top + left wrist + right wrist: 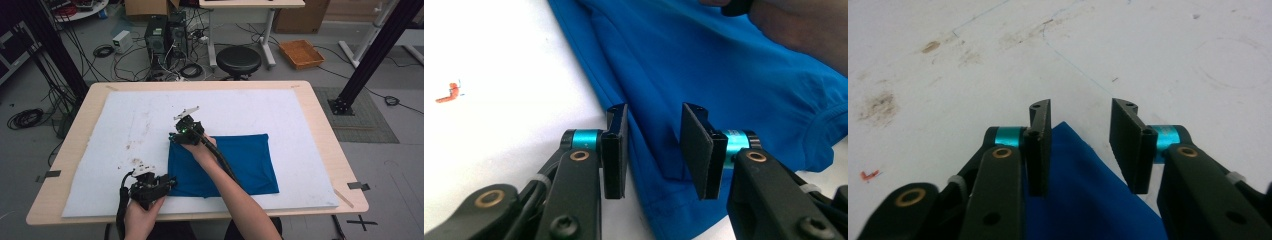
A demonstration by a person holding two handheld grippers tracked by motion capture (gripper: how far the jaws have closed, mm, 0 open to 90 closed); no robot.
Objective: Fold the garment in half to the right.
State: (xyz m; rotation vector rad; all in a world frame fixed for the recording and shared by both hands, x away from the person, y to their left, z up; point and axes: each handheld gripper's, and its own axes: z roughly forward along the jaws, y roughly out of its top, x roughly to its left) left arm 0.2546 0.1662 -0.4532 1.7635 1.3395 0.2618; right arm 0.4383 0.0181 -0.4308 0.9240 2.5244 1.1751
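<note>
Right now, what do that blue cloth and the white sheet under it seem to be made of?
Blue cloth: looks like a soft knit fabric, matte; it creases and has stitched hems. White sheet: perhaps foam or thin felt, though hard to tell; flat, matte, with brown stains.

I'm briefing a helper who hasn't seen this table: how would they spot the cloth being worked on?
Start at the wooden table with the white mat over it. Toward the mat's near edge lies a flat blue cloth, the only coloured thing on the mat, with a gripper at each of its left corners.

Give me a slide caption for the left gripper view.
Left gripper, jaws open, straddles the hem of a blue cloth on a white mat.
</note>
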